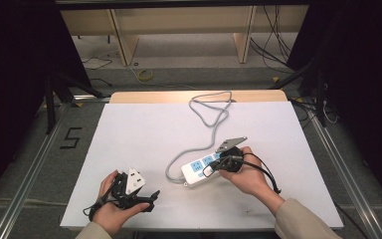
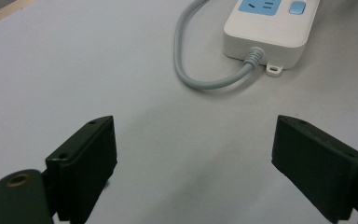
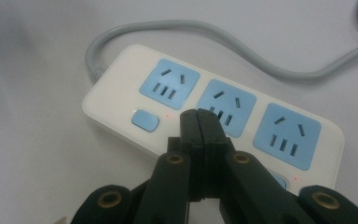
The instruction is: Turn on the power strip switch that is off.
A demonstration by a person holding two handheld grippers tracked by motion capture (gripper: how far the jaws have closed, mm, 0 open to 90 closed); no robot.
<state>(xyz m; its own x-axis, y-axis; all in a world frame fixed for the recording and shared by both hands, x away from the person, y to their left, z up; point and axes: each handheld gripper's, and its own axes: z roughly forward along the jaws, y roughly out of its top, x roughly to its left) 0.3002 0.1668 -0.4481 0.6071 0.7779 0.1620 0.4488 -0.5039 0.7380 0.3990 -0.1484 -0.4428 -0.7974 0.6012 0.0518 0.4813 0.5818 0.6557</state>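
A white power strip (image 1: 201,169) with blue sockets lies on the white table top, its grey cord (image 1: 206,117) looping away toward the far edge. My right gripper (image 3: 199,116) is shut with nothing between its jaws; its tips hover over the strip's middle socket (image 3: 227,107), near the middle button. Small red lights glow beside the blue buttons (image 3: 145,121). In the high view the right gripper (image 1: 218,164) sits over the strip's right part. My left gripper (image 2: 193,149) stands open and empty near the table's front left (image 1: 146,196), pointing at the strip's cord end (image 2: 265,35).
The white sheet (image 1: 144,134) covers a wooden table. Beyond the far edge are a floor with loose cables (image 1: 273,40) and wooden furniture legs. Dark curtains flank both sides. A "5" mark (image 1: 71,138) is on the floor at left.
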